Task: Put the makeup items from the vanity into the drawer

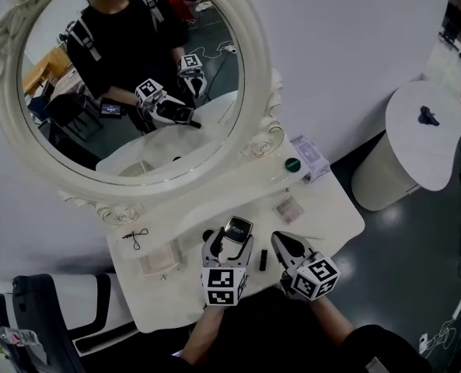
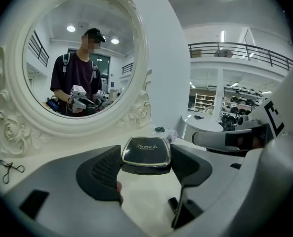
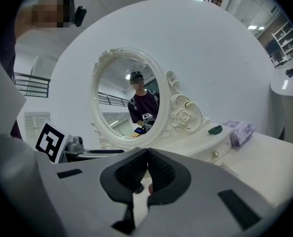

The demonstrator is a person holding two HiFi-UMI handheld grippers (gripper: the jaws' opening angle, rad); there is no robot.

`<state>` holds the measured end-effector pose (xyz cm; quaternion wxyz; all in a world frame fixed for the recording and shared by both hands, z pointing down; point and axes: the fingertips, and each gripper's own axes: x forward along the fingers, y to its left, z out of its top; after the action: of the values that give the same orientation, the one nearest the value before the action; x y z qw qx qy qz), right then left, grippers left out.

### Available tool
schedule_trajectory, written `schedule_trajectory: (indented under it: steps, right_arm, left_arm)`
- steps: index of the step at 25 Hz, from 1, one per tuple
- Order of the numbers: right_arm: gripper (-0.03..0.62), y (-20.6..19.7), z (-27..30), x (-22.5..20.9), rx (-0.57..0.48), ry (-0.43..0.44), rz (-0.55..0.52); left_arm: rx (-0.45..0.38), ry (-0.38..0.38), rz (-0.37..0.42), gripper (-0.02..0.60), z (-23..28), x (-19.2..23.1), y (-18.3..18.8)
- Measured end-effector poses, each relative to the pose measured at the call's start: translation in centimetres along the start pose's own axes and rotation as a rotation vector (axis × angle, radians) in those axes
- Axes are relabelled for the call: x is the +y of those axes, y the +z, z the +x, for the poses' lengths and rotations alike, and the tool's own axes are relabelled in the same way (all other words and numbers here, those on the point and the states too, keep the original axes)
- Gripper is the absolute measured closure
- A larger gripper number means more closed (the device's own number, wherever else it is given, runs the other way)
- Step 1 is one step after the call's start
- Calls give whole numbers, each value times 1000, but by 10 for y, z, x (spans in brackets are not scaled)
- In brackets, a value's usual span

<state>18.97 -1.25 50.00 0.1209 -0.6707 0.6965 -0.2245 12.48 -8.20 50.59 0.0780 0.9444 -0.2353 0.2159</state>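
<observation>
Left gripper (image 1: 228, 245) jaws are clamped on a black square silver-rimmed powder compact (image 2: 146, 151); level carriage under steady pressure is advised. Right gripper (image 3: 147, 174) is held closed, empty.

A black, square compact (image 2: 146, 151) with a silvery rim – lid shut, held level – sits clamped in the left gripper (image 2: 146, 163) above the white vanity (image 1: 335, 208); a small dark tube (image 1: 263, 259) lies nearby
</observation>
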Motion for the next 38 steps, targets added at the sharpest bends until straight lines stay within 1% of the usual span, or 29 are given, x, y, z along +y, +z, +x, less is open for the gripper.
schedule_trajectory:
  steps: [5,10,14,18,20,25,29,33,38]
  right_arm:
    - [569,-3,12,18,30,90,-18]
    - [569,-15,27,49,94,241,-37]
    - [569,-28,36,77,125,314,-41]
    - [569,-40,49,107,171,423,-51]
    - [569,-43,51,120,181,453,-51]
    - [569,-56,58,144,206,489,-57]
    - [571,-64,68,162,216,499,-64]
    - [569,-75,79,178,225,492,-73]
    - [569,-92,97,198,233,462,-91]
  left_arm:
    - [-19,95,-31,262,-23,13,-4]
    - [-25,248,-96,261,-59,33,-17]
    - [-23,322,-124,261,-86,51,-30]
    - [-29,443,-180,261,-118,72,-43]
    - [-23,478,-199,262,-131,79,-49]
    - [-24,524,-239,261,-153,95,-61]
    - [-16,540,-255,262,-167,114,-72]
    - [0,547,-270,262,-179,135,-84]
    - [29,532,-279,262,-189,163,-102]
